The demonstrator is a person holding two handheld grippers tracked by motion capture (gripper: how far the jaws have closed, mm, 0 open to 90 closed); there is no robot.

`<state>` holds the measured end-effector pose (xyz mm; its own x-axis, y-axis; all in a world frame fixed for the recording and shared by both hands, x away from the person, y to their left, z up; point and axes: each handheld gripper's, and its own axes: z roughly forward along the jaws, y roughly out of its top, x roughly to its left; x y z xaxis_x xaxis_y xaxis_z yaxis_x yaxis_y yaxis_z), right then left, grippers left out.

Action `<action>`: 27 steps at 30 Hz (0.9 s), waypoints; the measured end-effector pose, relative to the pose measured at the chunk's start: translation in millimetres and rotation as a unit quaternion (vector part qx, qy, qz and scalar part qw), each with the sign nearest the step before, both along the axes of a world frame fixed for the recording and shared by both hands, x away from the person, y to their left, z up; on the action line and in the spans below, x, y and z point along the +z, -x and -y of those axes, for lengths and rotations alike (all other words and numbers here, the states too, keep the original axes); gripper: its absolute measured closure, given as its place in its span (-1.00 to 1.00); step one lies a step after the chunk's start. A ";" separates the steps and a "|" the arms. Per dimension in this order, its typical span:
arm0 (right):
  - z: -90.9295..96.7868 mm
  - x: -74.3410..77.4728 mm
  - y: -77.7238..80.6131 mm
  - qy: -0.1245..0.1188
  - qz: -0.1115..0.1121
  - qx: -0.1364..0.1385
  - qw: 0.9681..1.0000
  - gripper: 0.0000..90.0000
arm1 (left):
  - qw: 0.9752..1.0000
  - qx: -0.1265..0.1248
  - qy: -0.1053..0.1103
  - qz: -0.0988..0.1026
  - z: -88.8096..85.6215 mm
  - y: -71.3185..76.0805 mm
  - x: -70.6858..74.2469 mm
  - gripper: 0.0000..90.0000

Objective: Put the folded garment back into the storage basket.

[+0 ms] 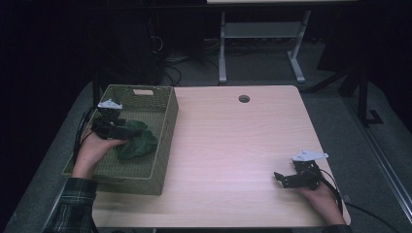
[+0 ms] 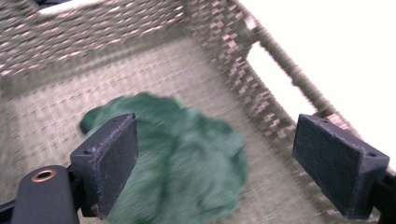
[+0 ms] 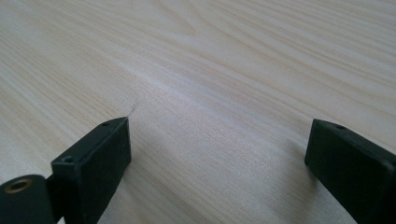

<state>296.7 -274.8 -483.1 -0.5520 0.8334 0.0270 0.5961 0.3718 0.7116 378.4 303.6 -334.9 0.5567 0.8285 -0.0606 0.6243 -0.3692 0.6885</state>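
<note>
A crumpled dark green cloth point(image 1: 137, 142) point(image 2: 187, 163) lies on the floor of a woven olive basket point(image 1: 165, 126) point(image 2: 224, 51) at the table's left edge. My left gripper point(image 1: 116, 128) point(image 2: 217, 163) hovers inside the basket just above the cloth, open, with the cloth below and between its pads. My right gripper point(image 1: 284, 178) point(image 3: 219, 163) rests low over bare wood near the table's front right, open with nothing between its pads.
The light wooden table point(image 1: 233, 145) point(image 3: 210, 70) has a round cable hole point(image 1: 244, 98) near its far edge. Behind it stand a white desk frame point(image 1: 262, 39) and cables on the grey floor. The basket's side wall has a handle slot point(image 2: 275, 79).
</note>
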 end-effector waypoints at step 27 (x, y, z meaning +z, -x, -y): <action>0.1 0.0 -0.1 0.000 0.000 0.001 1.000 -0.85 | 0.992 -0.117 0.030 0.026 128.0 13.3 7.1 -0.69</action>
<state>296.7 -274.9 -483.1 -0.5530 0.8328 0.0271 0.5952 0.3721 0.7122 365.1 175.6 -327.8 0.7371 0.6719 -0.0718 0.4897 -0.4580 0.7419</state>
